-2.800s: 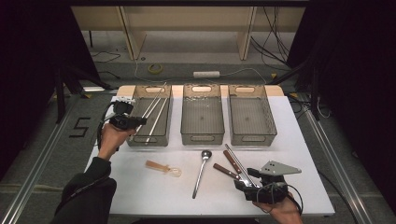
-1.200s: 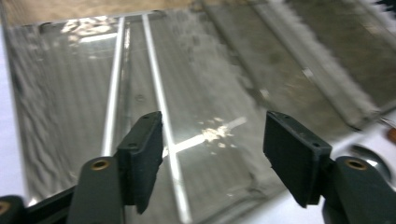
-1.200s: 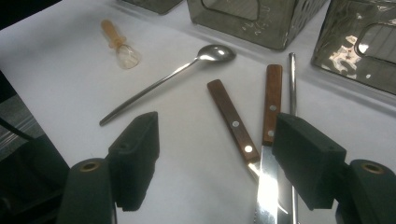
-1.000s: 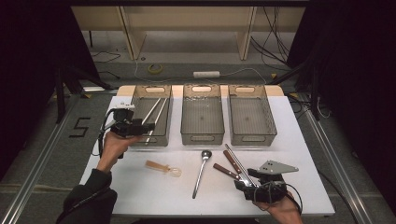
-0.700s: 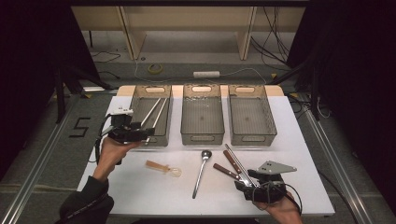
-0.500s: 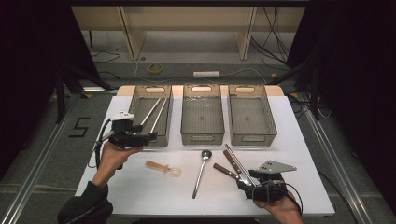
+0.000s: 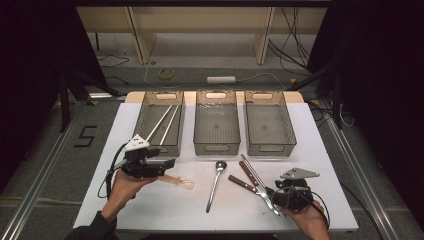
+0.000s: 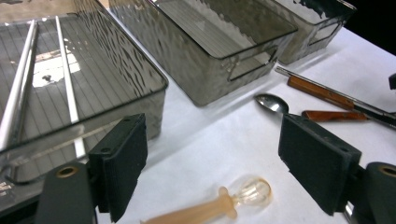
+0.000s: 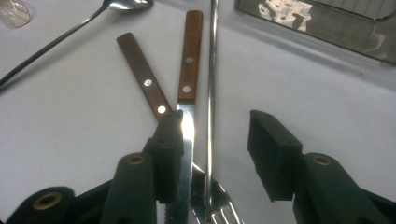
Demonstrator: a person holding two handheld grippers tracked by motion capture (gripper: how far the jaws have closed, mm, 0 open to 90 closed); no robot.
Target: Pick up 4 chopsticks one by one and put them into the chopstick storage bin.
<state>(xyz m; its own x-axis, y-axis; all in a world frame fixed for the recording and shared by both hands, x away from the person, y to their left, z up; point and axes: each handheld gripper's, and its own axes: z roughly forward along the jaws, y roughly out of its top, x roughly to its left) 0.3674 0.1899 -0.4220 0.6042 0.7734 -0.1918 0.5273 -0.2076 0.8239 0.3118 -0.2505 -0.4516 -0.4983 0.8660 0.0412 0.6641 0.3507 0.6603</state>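
Note:
My left gripper (image 7: 167, 163) is open, its jaws having just widened, and nothing is between them. It hovers just above a translucent orange plastic spoon (image 8: 224, 205), which lies on the white table (image 7: 165, 210). My right gripper (image 9: 219, 149) is low at the front right, with jaws that have just been closing. Between them lie a fork's metal shaft (image 9: 212, 93) and the blade of a wooden-handled knife (image 9: 189, 56). The right pad (image 9: 271, 149) stands apart from them. A second wooden-handled knife (image 9: 144, 79) lies beside these. A metal spoon (image 7: 216, 182) rests mid-table.
Three grey bins stand in a row at the back. The left bin (image 7: 145, 112) holds two long metal chopsticks (image 7: 165, 122). The middle bin (image 7: 216, 147) and right bin (image 7: 270, 147) look empty. Dark floor and cables surround the table.
My left hand has come back from the left bin toward the near side, down over the plastic spoon. My right hand has stayed by the knives.

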